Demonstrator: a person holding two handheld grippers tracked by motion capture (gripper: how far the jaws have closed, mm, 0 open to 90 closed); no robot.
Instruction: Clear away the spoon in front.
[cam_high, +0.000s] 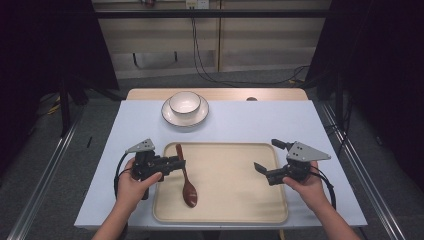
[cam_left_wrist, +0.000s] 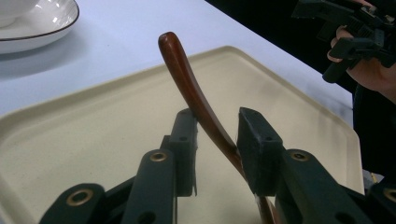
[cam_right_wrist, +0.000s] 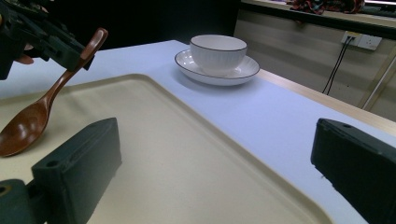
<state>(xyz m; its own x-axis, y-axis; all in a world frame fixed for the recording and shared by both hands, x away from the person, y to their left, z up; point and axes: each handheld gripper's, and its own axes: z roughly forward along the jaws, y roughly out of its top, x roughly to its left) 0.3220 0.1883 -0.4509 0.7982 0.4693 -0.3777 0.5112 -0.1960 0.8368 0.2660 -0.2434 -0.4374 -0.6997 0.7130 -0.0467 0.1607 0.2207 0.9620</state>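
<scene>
A brown wooden spoon lies on the left part of a beige tray, its bowl toward me and its handle rising away. My left gripper reaches in from the tray's left edge with its jaws on either side of the handle. In the left gripper view the spoon handle runs slantwise through a gap wider than itself, leaning against the pads, which stand apart, open. My right gripper hovers open over the tray's right edge with nothing in it. In the right gripper view the spoon rests bowl-down on the tray.
A white bowl stands on a white plate beyond the tray, on the pale blue tabletop. A wooden strip runs along the table's far edge. Dark curtains and cables lie behind; rails flank both sides.
</scene>
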